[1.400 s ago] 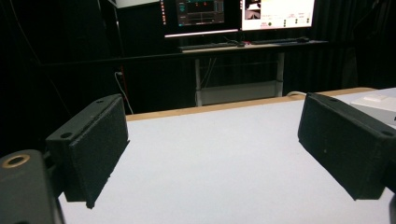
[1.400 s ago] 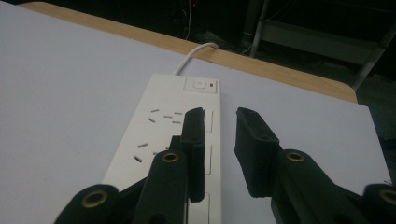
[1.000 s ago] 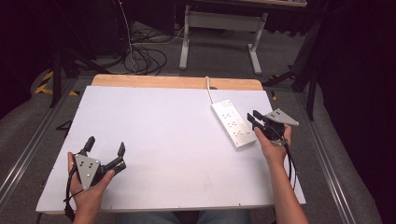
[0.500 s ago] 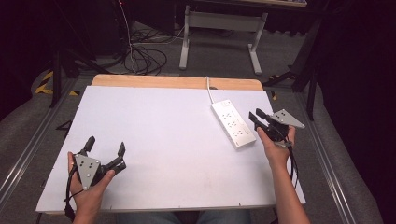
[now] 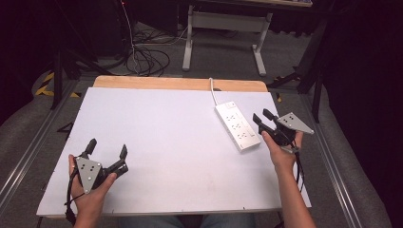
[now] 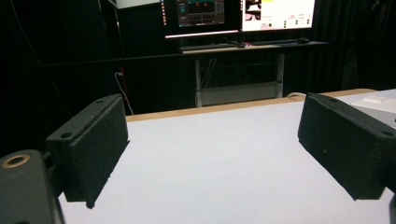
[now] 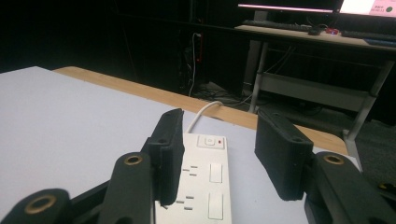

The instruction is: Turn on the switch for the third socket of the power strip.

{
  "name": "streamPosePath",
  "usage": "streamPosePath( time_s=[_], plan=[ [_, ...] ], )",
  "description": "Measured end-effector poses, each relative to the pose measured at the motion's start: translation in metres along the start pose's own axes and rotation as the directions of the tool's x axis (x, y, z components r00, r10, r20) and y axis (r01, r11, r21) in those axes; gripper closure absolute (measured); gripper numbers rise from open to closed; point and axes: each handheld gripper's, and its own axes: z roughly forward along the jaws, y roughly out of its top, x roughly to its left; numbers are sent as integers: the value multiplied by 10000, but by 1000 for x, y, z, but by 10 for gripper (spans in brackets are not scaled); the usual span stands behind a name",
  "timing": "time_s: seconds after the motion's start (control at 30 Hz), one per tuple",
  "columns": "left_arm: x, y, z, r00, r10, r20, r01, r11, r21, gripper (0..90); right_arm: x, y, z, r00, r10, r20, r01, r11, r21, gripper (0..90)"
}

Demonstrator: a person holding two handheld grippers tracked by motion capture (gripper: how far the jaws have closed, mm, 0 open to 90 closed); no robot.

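Hovering r. tool (image 5: pixel 262 121) just opening, straddling power strip (image 5: pixel 237 126), l. tool (image 5: pixel 107 148) spread, low.

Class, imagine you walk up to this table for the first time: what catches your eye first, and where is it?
A white power strip lies on the right side of the white table, its cable running off the far edge. The right gripper sits beside the strip's near end, its jaws just opening, nothing between them. The left gripper rests wide open near the front left corner.

One power strip (image 5: pixel 237 126), two tools (image 5: pixel 108 147)
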Motion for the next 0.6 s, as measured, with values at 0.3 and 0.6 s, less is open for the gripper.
streamPosePath(
  time_s=[0.3, 0.6],
  plan=[
    [0, 0, 0, 10000, -10, -4, 10, 10000, 0, 91, -1, 4, -11, 9996, 287, -28, -288, 9987, -427, 472],
    [0, 0, 0, 10000, -2, 4, 2, 10000, -4, 91, -4, 2, -18, 9981, 609, -104, -616, 9946, -835, 427]
  ],
)
